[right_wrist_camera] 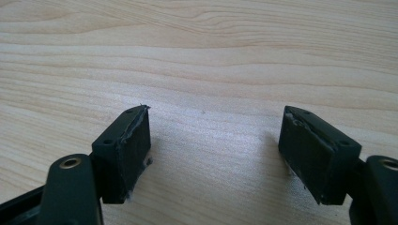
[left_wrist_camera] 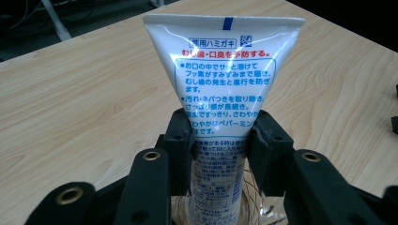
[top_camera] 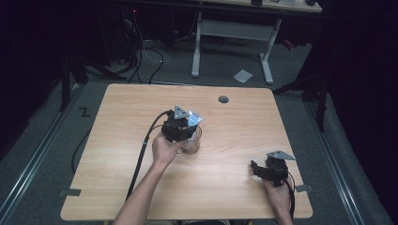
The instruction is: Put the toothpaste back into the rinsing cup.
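Your left tongs [left_wrist_camera: 219, 140] are gripping a toothpaste tube [left_wrist_camera: 223, 79] upright in a glass cup [top_camera: 191, 143] mid-bench [top_camera: 117, 140]; your right tongs [right_wrist_camera: 213, 145] are gaping open near the bench's right edge.

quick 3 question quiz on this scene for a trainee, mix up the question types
1. True or false: the left gripper is clamped on the toothpaste tube.
2. The lower end of the tube sits in: A) a cardboard box, B) a clear glass, C) a metal tray.
3. Fill in: the right gripper has its jaws ____ above the bare wooden table.

Key: 1 true; 2 B; 3 open, with nothing between them.
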Action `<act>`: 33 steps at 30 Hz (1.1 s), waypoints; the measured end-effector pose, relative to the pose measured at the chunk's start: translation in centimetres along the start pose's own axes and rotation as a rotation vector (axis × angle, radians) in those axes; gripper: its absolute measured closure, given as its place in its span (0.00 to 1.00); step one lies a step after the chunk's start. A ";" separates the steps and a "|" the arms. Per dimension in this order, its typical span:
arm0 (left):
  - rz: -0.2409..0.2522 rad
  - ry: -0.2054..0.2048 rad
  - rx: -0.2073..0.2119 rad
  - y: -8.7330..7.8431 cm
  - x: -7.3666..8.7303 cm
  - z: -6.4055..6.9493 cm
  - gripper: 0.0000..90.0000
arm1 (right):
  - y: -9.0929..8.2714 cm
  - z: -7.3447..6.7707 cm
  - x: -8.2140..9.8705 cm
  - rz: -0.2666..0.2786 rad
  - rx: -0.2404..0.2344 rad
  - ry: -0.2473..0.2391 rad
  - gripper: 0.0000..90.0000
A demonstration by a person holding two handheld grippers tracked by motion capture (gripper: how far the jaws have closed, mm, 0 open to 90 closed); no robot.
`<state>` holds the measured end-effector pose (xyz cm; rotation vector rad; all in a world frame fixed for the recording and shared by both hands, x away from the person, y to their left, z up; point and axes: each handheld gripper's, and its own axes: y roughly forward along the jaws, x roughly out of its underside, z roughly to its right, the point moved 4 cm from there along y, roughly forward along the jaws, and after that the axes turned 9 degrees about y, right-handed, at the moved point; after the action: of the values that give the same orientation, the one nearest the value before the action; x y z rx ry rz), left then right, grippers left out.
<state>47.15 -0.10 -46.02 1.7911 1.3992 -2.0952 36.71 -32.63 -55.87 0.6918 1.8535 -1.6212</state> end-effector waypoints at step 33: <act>-0.013 -0.014 -0.004 0.3 1.2 -0.1 0.69 | 0.0 0.0 0.0 0.000 0.000 0.000 0.28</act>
<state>47.07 0.35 -47.15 1.7673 1.4151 -2.1054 36.71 -32.63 -55.87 0.6912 1.8533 -1.6210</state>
